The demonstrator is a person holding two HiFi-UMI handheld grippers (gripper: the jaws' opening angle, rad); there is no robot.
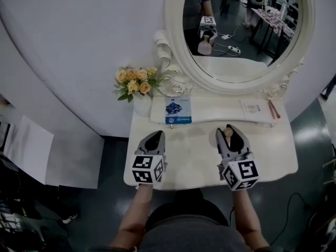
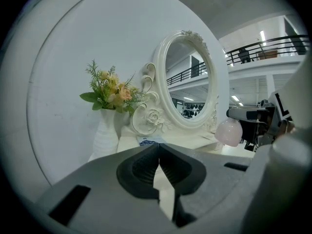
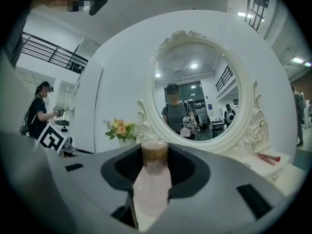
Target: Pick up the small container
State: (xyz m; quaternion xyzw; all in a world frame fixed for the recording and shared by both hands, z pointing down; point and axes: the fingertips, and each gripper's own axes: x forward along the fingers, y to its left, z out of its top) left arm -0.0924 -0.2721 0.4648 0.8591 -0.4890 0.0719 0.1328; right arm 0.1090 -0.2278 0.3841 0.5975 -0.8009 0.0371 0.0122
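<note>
The small container [image 3: 152, 182] is a pale pink bottle with a brownish cap. It stands upright between the jaws of my right gripper [image 3: 155, 156], which is shut on it. In the head view the right gripper [image 1: 229, 136] hovers over the right half of the white vanity table [image 1: 199, 156], and the container's cap [image 1: 228, 132] shows at its tips. My left gripper [image 1: 155, 139] sits over the left half of the table, jaws closed with nothing in them. The left gripper view shows its pads [image 2: 146, 165] pressed together and the pink container [image 2: 228, 131] off to the right.
An oval mirror [image 1: 239, 30] in an ornate white frame backs the table. A white vase of yellow flowers [image 1: 137, 88] stands at the back left, a blue-and-white packet [image 1: 178, 111] beside it. A white card [image 1: 255, 109] and a red pen [image 1: 274, 109] lie at the back right.
</note>
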